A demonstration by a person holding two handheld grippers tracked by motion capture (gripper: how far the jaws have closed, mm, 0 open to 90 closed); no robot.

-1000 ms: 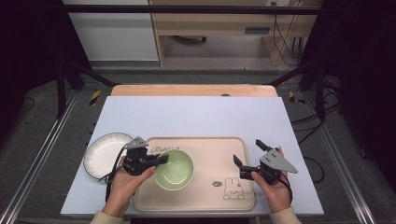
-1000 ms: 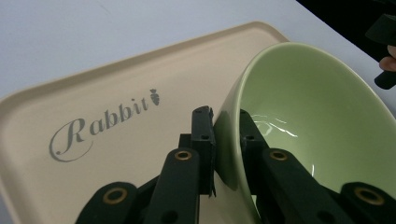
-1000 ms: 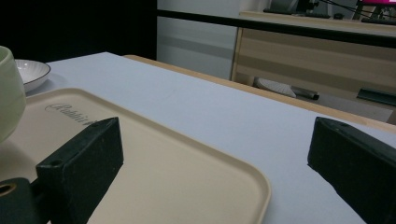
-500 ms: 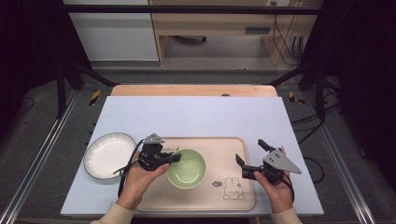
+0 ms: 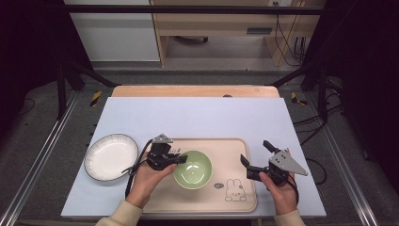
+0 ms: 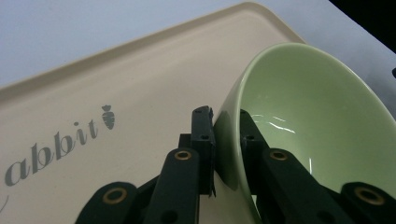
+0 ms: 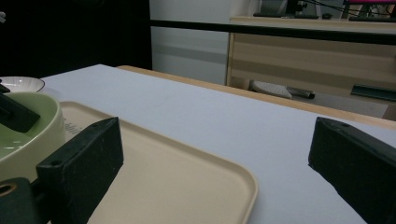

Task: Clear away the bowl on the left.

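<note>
Clearly the left hand-held gripper [image 5: 181, 159] pinches the bowl [image 5: 193, 169] rim over the tray [image 5: 235, 153]; that thin hold may slip. Right hand-held gripper [image 5: 254, 159] gapes wide.

left gripper [image 5: 176, 159]: jaws clamped on something | right gripper [image 5: 254, 157]: jaws spread wide, holding nothing

The counter [image 5: 197, 113] has a pale blue-grey top, with a wooden strip along its far edge. A beige tray [image 5: 235, 155] lies at lower centre of the frame. A white plate [image 5: 109, 157] sits apart at lower left.
</note>
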